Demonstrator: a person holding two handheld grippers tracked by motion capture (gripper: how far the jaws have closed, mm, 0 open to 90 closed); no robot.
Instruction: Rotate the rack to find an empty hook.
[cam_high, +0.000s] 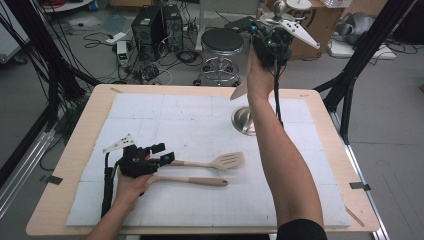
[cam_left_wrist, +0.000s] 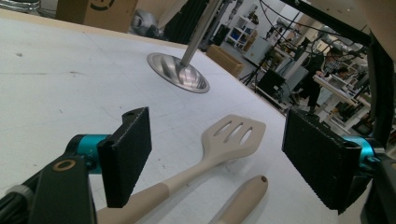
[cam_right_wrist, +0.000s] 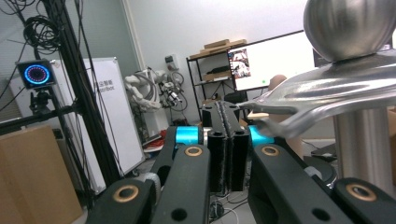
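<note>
My left gripper (cam_high: 163, 153) (cam_left_wrist: 219, 140) rests open on the white mat. The handle of a beige slotted spatula (cam_high: 227, 161) (cam_left_wrist: 233, 135) runs between its pads without being pressed. A second beige utensil (cam_high: 200, 181) (cam_left_wrist: 245, 193) lies alongside. A steel stand rises from a round base (cam_high: 243, 121) (cam_left_wrist: 180, 74) to a ball top (cam_high: 279, 7) (cam_right_wrist: 348, 28). My right gripper (cam_high: 267, 30) (cam_right_wrist: 226, 109) is raised beside the stand's hook arm (cam_right_wrist: 327, 93), pads pressed together with nothing seen between them. A beige utensil (cam_high: 240, 89) (cam_left_wrist: 172, 10) hangs by the pole, its upper end hidden behind the hand.
The white mat (cam_high: 175, 120) covers a wooden table (cam_high: 75, 165). Beyond the far edge stand a black stool (cam_high: 221, 42), computer towers (cam_high: 157, 25) with floor cables, and a cardboard box (cam_high: 320, 25). Black frame posts (cam_high: 350, 85) flank both sides.
</note>
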